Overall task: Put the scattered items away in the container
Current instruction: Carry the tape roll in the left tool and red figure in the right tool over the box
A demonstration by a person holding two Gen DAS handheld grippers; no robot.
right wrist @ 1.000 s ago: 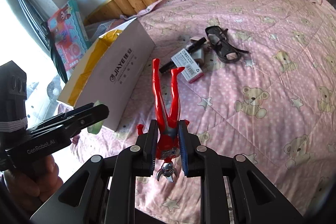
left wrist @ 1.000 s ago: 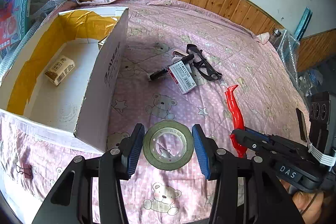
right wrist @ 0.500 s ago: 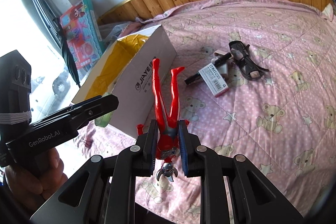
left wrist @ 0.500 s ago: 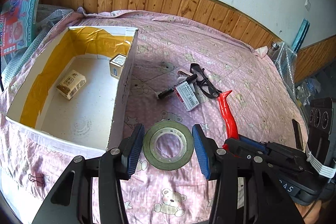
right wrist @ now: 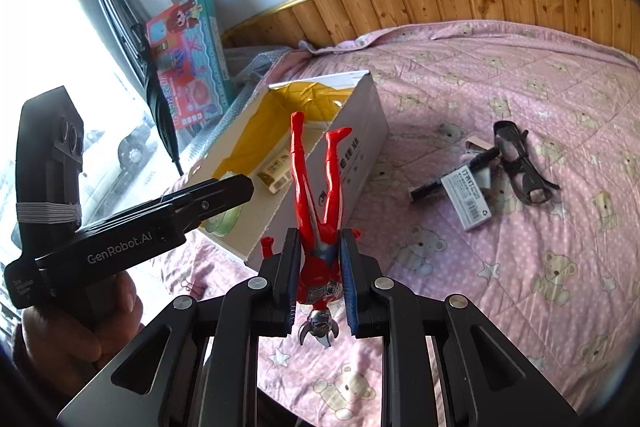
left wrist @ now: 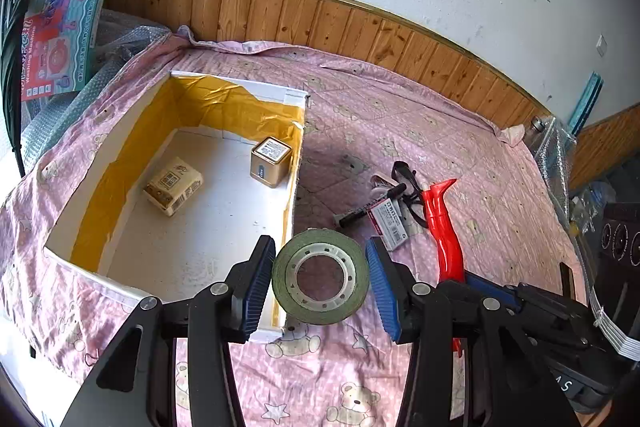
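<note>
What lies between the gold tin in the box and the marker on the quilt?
The box's right wall, then bare pink quilt up to the marker; the gold tin stands against that wall. Left wrist view.

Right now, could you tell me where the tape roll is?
In the left wrist view the tape roll sits low and central, held between the left gripper's fingers above the box's right wall, with the red figure to its right.
</note>
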